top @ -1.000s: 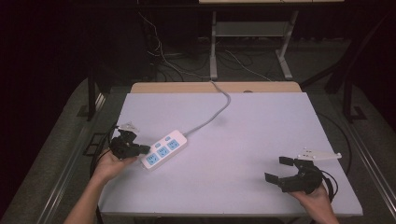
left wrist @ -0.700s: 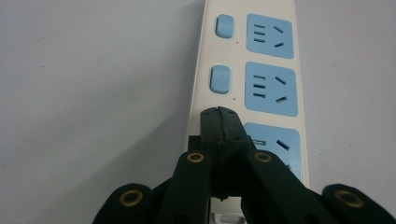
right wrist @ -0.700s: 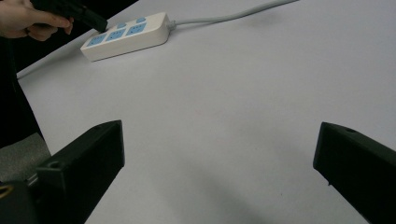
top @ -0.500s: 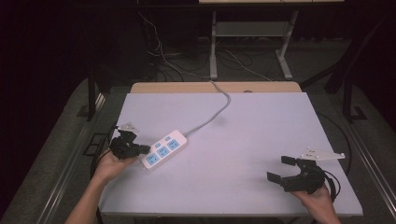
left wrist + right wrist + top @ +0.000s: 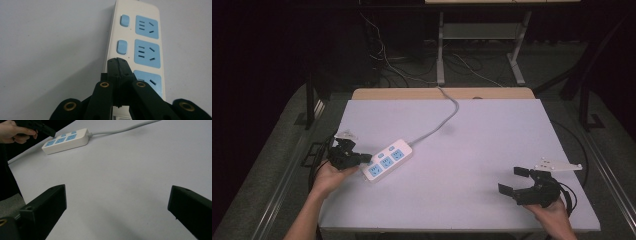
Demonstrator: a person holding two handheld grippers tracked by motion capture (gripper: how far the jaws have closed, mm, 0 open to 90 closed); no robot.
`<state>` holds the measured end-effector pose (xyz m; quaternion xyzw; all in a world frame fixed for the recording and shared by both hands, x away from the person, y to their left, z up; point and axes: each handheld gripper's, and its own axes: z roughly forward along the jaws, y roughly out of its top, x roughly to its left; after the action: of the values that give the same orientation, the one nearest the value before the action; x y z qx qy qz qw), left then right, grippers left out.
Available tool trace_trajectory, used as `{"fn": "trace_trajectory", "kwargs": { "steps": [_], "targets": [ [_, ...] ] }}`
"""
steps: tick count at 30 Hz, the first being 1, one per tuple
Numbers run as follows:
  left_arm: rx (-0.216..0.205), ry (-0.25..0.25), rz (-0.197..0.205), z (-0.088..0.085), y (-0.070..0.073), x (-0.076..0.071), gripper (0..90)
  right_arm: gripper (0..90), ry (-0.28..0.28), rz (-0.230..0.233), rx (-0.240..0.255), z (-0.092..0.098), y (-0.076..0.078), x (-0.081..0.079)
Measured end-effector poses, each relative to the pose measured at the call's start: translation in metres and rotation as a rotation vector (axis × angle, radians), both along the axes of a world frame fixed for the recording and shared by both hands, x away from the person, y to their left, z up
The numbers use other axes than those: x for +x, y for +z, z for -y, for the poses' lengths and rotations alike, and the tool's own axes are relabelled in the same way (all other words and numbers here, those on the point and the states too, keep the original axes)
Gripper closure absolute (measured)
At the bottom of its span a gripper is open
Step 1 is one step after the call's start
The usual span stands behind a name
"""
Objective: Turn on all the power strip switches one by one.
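Power strip [image 5: 387, 159] diagonal, cord [image 5: 444, 119] end far-right

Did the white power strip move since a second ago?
No. The power strip lies in the same place near the table's left edge, with the shut left gripper at its end.

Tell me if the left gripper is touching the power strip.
Cannot tell. In the left gripper view the shut left gripper overlaps the power strip near its third switch, but no contact or gap shows plainly.

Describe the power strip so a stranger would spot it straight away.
Start at the white table and look to its left side, by the left gripper. There lies the power strip: a white bar with three blue sockets, trailing a grey cord off the far edge.
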<state>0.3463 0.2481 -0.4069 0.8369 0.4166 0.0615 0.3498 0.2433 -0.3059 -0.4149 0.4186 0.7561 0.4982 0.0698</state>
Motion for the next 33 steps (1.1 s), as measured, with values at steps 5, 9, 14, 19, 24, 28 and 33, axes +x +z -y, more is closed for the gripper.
{"fn": "trace_trajectory", "kwargs": {
  "steps": [5,9,14,19,24,28,33],
  "targets": [
    [0.005,-0.009,0.011,0.001,0.006,0.001,89.9,2.0,0.000,-0.001,-0.002,0.000,0.000,0.000],
    [0.007,-0.019,0.014,0.004,0.012,0.002,89.9,2.0,0.001,-0.002,-0.003,0.000,0.000,0.000],
    [0.021,-0.034,0.019,0.007,0.018,0.004,89.9,2.0,0.000,-0.001,-0.002,0.000,0.000,0.000],
    [0.031,-0.048,0.019,0.011,0.023,0.007,89.9,2.0,0.003,-0.001,-0.005,0.000,0.000,0.000],
    [0.039,-0.052,0.021,0.013,0.026,0.009,89.9,2.0,0.001,-0.003,-0.004,0.001,0.000,-0.001],
    [0.049,-0.056,0.025,0.014,0.031,0.010,89.9,2.0,0.001,-0.003,-0.004,0.001,0.000,-0.001],
    [0.051,-0.061,0.029,0.018,0.034,0.012,89.9,2.0,0.002,-0.003,-0.001,0.002,0.000,-0.001]
  ]
}}
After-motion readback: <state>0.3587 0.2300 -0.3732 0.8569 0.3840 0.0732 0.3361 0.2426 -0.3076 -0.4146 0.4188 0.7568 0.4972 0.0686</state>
